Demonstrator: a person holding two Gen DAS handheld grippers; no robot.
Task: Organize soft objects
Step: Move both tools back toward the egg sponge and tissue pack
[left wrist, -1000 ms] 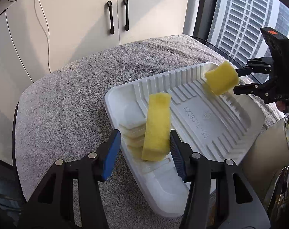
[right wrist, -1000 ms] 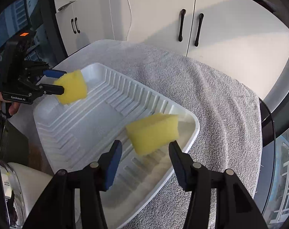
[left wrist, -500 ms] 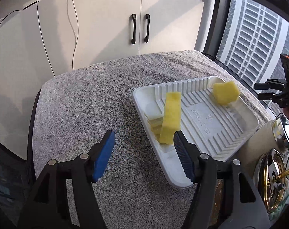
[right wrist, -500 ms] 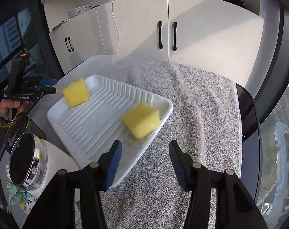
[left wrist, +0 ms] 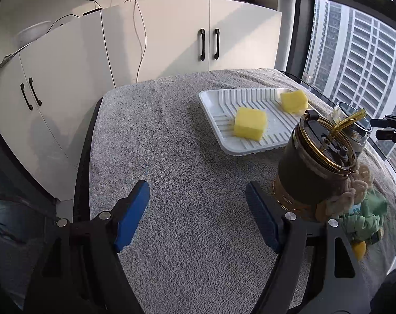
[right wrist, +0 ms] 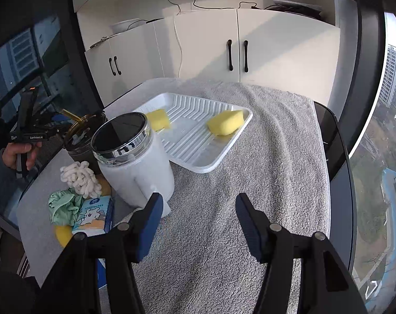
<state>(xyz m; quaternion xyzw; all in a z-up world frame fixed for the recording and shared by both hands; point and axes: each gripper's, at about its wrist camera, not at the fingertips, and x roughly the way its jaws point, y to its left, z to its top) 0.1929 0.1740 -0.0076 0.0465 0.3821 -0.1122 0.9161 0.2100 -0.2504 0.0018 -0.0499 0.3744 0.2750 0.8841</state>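
Observation:
Two yellow sponges lie in a white ribbed tray [left wrist: 211, 99] on a grey towel. In the left wrist view one sponge [left wrist: 249, 127] is near the tray's front and the other sponge [left wrist: 294, 101] at its far right. In the right wrist view the tray [right wrist: 198, 166] holds one sponge [right wrist: 226, 122] on the right and one sponge [right wrist: 159, 119] on the left. My left gripper [left wrist: 198, 214] is open and empty, well back from the tray. My right gripper [right wrist: 198, 225] is open and empty, also back from the tray.
A dark tumbler with a straw [left wrist: 315, 167] and a white jar with a chrome lid [right wrist: 132, 157] stand beside the tray. A cream knitted piece [right wrist: 79, 176], a green cloth [right wrist: 63, 206] and a tissue pack [right wrist: 93, 216] lie near them. White cabinets [left wrist: 171, 47] stand behind the table.
Both grippers let go of their sponges, which now lie in the tray. Both grippers pulled back and up from the tray, bringing the tumbler, jar and cloths into view.

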